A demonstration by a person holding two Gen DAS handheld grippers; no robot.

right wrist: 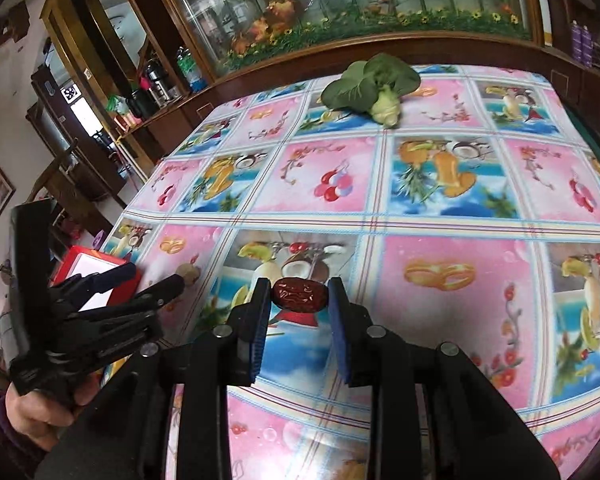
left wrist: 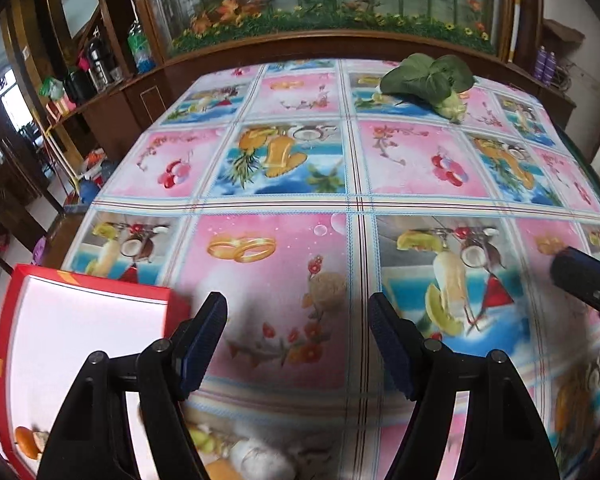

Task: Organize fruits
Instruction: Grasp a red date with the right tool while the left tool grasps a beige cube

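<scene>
Bracketing a wrinkled red date, the right gripper has jaws part-closed with a pad at each end of the fruit; firm contact cannot be confirmed. Step in hand, by judgement: pickup of the date from the tablecloth. Next move calls for a full squeeze, a lift, then carriage left to the red box. Left gripper: jaws wide apart, nothing between them, red box just left, orange fruit inside. Well beyond both jaws: leafy green vegetable.
</scene>
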